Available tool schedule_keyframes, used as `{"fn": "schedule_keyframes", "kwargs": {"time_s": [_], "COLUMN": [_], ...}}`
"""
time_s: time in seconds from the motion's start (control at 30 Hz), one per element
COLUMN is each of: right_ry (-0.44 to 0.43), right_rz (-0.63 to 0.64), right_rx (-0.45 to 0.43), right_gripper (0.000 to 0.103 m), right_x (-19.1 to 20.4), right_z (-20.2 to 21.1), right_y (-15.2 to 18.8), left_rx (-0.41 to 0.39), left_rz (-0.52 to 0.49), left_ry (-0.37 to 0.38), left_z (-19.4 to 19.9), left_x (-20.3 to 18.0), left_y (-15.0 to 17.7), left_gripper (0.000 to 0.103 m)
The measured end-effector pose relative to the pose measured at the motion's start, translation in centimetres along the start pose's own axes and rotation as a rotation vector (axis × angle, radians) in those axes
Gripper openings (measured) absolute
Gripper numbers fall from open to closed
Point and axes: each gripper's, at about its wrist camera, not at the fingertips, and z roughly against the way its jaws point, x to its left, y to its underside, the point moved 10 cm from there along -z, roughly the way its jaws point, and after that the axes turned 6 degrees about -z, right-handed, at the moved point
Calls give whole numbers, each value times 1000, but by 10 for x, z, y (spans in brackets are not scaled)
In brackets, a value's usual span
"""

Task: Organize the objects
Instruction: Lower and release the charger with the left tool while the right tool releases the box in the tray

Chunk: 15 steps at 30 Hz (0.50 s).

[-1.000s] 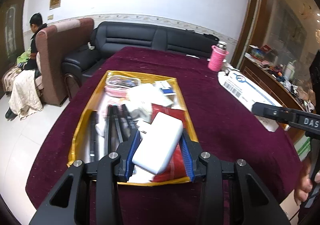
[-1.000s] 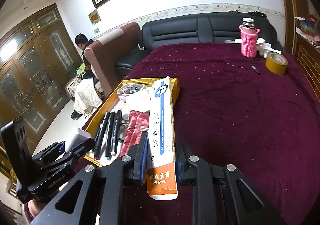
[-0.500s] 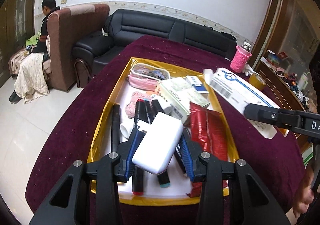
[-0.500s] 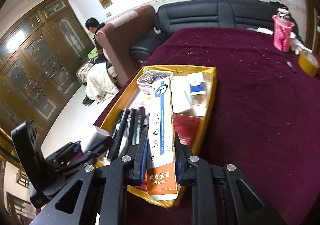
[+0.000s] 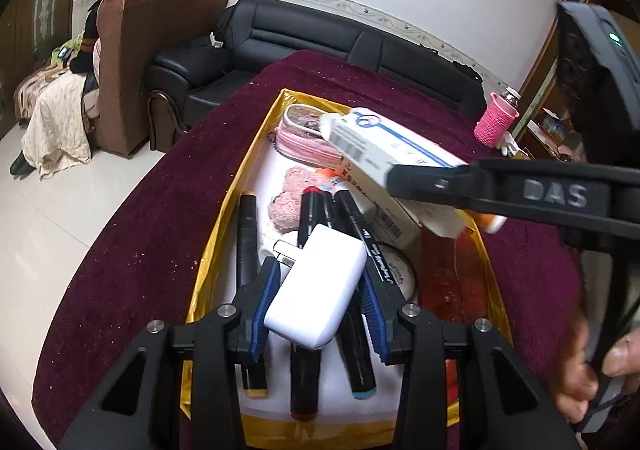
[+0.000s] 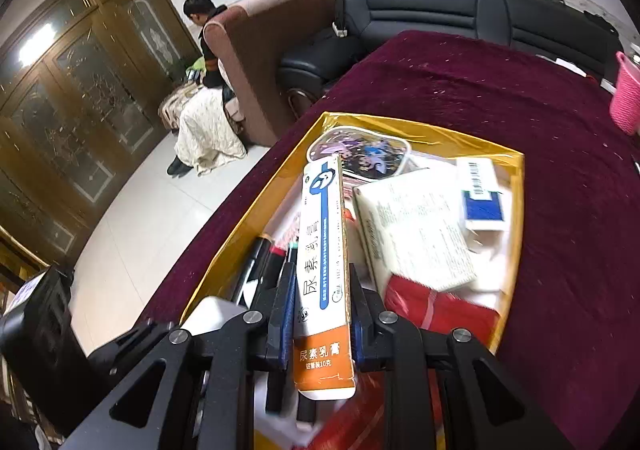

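- Here, the left gripper [image 5: 318,288] is clamped by its blue pads on a white, rounded plastic charger block [image 5: 318,288], which sits tilted between the fingers above the near end of the tray.
- The right gripper [image 6: 322,314] is clamped on a long white, blue and orange cardboard ointment box [image 6: 324,258], held lengthwise and pointing toward the far end of the tray.
- In the left wrist view that same box [image 5: 384,148] reaches in from the right, above the tray's far half.
- The shallow gold-rimmed tray [image 5: 232,206] lies on a dark red velvet tablecloth [image 5: 132,234].
- Inside the tray, three thick black marker pens [image 5: 248,250] lie lengthwise on the left.
- A pink fluffy item [image 5: 286,198] lies just beyond the pens, and a pink zipped pouch with a printed clear top [image 5: 298,134] sits at the far end.
- A shiny red packet [image 6: 436,310] occupies the near right, with a white printed carton [image 6: 412,230] beyond it and a small blue and white box [image 6: 482,198] further right.
- A pink woven cup [image 5: 496,122] stands on the cloth, far right, well apart from the tray.
- A person [image 5: 96,10] sits in a brown armchair [image 5: 160,50] at far left.
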Motion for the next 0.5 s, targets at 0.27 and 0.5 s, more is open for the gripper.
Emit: {"fn": "schedule_keyframes", "kwargs": {"time_s": [0.27, 0.5], "right_ry": [11, 22], "right_rz": [12, 15], "right_rx": [50, 73], "right_gripper": [24, 24], "right_x": [5, 4], "right_z": [-38, -59], "right_y": [-12, -23], "left_rx": [9, 7], "left_rz": [38, 32], "left_ry": [22, 33], "left_z": [-9, -13], "left_x": [8, 5], "left_y": [-2, -4], "left_gripper": [39, 39]}}
